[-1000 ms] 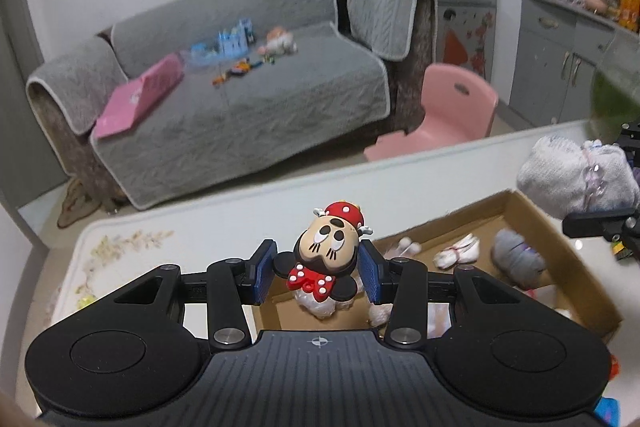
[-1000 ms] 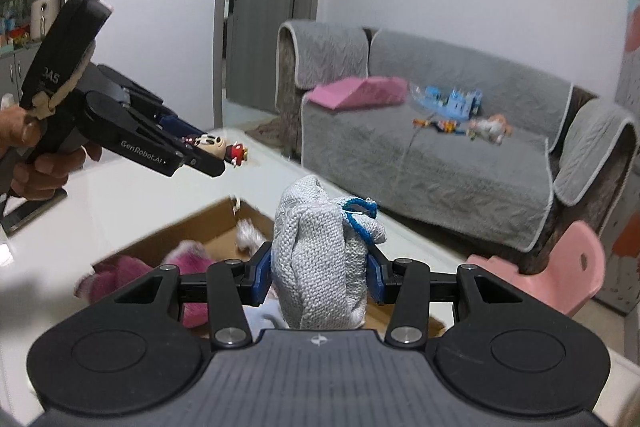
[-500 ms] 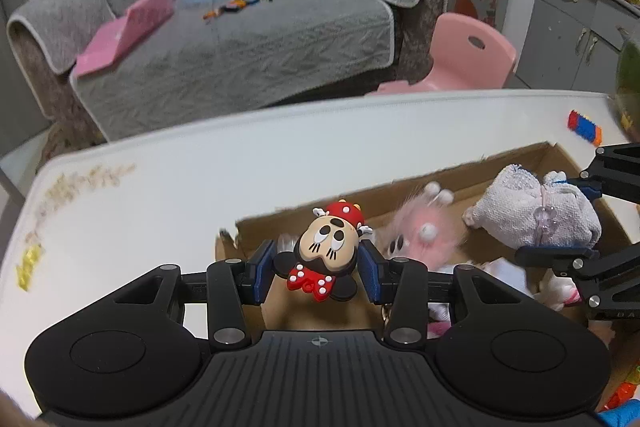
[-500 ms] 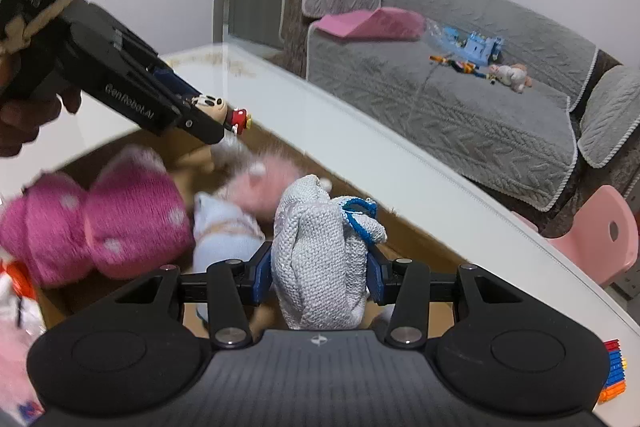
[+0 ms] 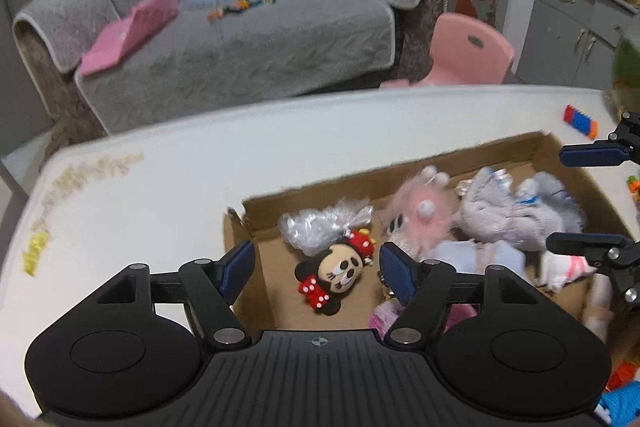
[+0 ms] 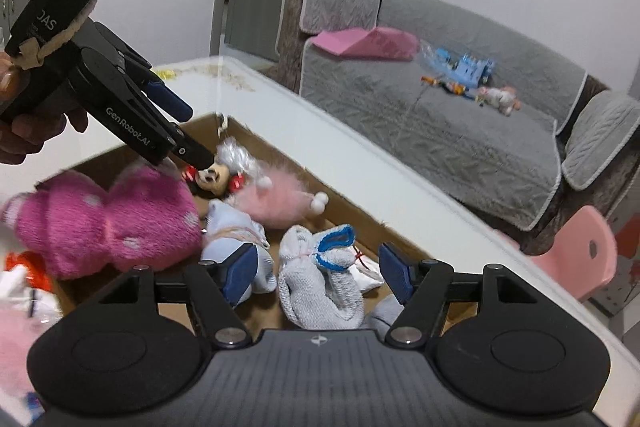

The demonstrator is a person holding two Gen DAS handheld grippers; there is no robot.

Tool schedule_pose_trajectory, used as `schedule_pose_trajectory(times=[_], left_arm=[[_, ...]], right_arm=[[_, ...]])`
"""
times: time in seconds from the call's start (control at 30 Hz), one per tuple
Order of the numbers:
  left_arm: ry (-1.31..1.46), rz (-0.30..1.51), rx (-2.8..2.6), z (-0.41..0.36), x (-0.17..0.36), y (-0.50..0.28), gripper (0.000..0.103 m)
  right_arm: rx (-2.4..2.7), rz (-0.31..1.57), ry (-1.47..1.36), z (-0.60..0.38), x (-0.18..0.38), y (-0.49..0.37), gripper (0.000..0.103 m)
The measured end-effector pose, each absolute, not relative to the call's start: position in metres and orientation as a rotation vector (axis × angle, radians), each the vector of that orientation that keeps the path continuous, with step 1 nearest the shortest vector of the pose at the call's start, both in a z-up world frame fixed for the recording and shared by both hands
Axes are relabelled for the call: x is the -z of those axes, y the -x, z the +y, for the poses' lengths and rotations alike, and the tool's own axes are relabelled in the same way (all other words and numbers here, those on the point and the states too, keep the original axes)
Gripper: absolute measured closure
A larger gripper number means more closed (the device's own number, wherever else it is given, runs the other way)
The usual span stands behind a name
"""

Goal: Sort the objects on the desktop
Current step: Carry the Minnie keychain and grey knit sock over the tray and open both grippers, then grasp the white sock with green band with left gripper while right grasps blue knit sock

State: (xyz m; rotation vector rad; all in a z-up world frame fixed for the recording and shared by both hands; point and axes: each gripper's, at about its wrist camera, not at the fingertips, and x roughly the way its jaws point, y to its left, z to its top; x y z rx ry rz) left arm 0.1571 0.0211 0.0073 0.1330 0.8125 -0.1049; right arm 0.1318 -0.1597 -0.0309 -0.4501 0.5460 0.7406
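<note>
A cardboard box (image 5: pixel 448 158) stands on the white table (image 5: pixel 160 187). My left gripper (image 5: pixel 316 269) is open above its left end. The Minnie Mouse toy (image 5: pixel 336 273) lies loose on the box floor between the jaws, touching neither. My right gripper (image 6: pixel 316 273) is open above the box's right part. The grey knitted sock bundle with blue trim (image 6: pixel 320 279) lies in the box between its jaws, free of them. The left gripper also shows in the right wrist view (image 6: pixel 188 131), over the Minnie toy (image 6: pixel 218 179).
The box also holds a fluffy pink toy (image 5: pixel 420 211), a crinkled plastic wrap (image 5: pixel 320 223), a magenta plush (image 6: pixel 108 223) and pale blue socks (image 6: pixel 236 227). Small coloured blocks (image 5: pixel 580 121) lie on the table at the right. A grey sofa (image 5: pixel 240 27) and pink chair (image 5: pixel 468 47) stand beyond.
Both grippers have opened over the box. The Minnie toy has dropped from the left jaws and the grey sock bundle from the right jaws; both now lie in the box.
</note>
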Motion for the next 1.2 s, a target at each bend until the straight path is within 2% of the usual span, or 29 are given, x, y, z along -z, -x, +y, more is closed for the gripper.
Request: schedule_pose_trajectory(times=[0.17, 0.33, 0.4, 0.6, 0.8, 0.87, 0.9, 1.1, 1.2], left_arm=[[-0.129, 0.716, 0.125, 0.017, -0.037, -0.106, 0.018], [-0.136, 0.630, 0.153, 0.000, -0.048, -0.023, 0.018], [-0.136, 0.603, 0.162, -0.009, -0.048, 0.010, 0.014], [-0.199, 0.635, 0.193, -0.047, -0.015, 0.084, 0.014], [-0.207, 0.749, 0.202, -0.069, 0.029, 0.104, 0.014], [-0.186, 0.773, 0.205, -0.070, 0.038, 0.105, 0.014], [-0.182, 0.781, 0.200, -0.071, 0.043, 0.104, 0.014], [-0.158, 0.825, 0.163, -0.071, 0.068, 0.090, 0.016], [-0.115, 0.829, 0.163, -0.064, 0.071, 0.081, 0.016]], right_arm=[[-0.747, 0.471, 0.422, -0.189, 0.005, -0.097, 0.028], [-0.752, 0.417, 0.400, -0.221, -0.002, -0.026, 0.022], [-0.756, 0.404, 0.367, -0.231, 0.000, 0.000, 0.019], [-0.750, 0.454, 0.261, -0.248, 0.030, 0.047, 0.018], [-0.733, 0.525, 0.200, -0.250, 0.055, 0.062, 0.017], [-0.725, 0.534, 0.187, -0.252, 0.059, 0.068, 0.010], [-0.719, 0.538, 0.186, -0.252, 0.061, 0.069, 0.010], [-0.695, 0.574, 0.193, -0.246, 0.076, 0.059, 0.011], [-0.703, 0.593, 0.203, -0.240, 0.084, 0.057, 0.016]])
